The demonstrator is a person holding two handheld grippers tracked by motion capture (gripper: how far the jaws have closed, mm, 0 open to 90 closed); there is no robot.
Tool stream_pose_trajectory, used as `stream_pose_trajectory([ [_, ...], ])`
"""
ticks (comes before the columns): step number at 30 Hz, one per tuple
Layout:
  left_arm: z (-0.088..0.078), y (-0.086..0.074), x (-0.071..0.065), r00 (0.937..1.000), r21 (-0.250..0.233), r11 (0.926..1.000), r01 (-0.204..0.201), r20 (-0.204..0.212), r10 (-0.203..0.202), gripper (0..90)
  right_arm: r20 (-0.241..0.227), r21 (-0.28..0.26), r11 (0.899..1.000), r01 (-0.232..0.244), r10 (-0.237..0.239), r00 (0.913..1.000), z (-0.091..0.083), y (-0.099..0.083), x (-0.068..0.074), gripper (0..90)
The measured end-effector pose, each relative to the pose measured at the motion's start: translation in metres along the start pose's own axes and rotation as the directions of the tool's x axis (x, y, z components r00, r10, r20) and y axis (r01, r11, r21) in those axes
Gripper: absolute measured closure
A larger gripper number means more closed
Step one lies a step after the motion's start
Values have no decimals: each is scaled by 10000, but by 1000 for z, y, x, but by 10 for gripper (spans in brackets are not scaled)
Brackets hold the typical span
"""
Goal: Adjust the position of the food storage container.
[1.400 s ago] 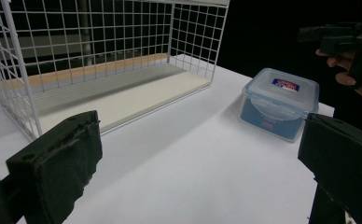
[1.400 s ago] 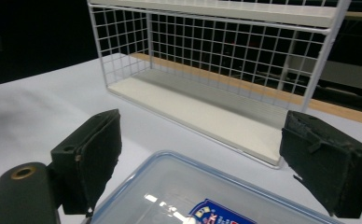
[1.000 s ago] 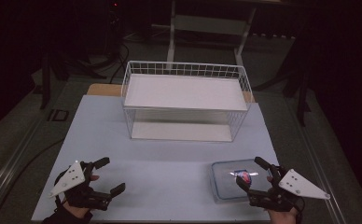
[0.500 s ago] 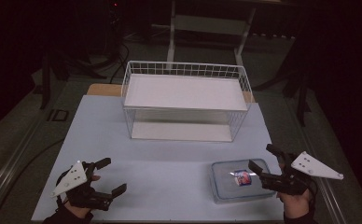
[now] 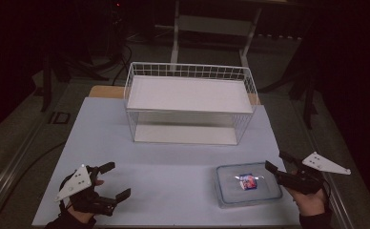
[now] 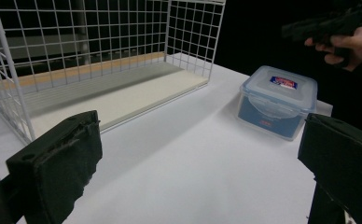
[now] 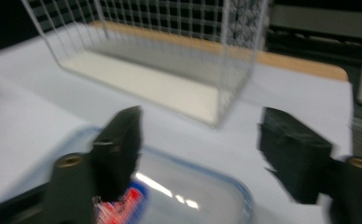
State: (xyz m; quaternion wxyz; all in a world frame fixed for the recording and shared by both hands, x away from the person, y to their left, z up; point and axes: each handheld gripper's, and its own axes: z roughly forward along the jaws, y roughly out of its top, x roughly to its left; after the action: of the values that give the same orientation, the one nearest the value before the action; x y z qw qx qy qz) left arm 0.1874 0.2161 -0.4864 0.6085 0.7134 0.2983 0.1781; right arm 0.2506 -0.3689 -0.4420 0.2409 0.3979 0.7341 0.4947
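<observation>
Two claws are working apart — the right gripper, jaws narrowing yet gripping nothing, is approaching the lidded plastic container just ahead, needing alignment over its edge, while the left gripper is waiting open.

A wire basket stands at the upper centre of the table. A lidded container lies at lower right, below the basket's right end. The right gripper sits just right of the container; the left gripper is at lower left, well apart.
</observation>
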Motion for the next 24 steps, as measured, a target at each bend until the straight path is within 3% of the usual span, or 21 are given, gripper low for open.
stream_pose_trajectory([
  [5,1,0,0,10000,24,10000,-24,3,24,0,342,579,9983,-104,84,9994,-1,-19,-12,559],
  [14,2,-1,-1,10000,99,9999,-72,46,71,0,938,1287,9907,-431,311,9951,-9,-51,-25,858],
  [16,3,-1,-1,10000,102,9999,-60,53,59,0,999,1442,9882,-516,373,9943,-10,-58,-26,898],
  [24,4,-2,-1,9999,151,9998,-90,97,89,0,876,1650,9837,-722,583,9944,-8,-69,-25,900],
])
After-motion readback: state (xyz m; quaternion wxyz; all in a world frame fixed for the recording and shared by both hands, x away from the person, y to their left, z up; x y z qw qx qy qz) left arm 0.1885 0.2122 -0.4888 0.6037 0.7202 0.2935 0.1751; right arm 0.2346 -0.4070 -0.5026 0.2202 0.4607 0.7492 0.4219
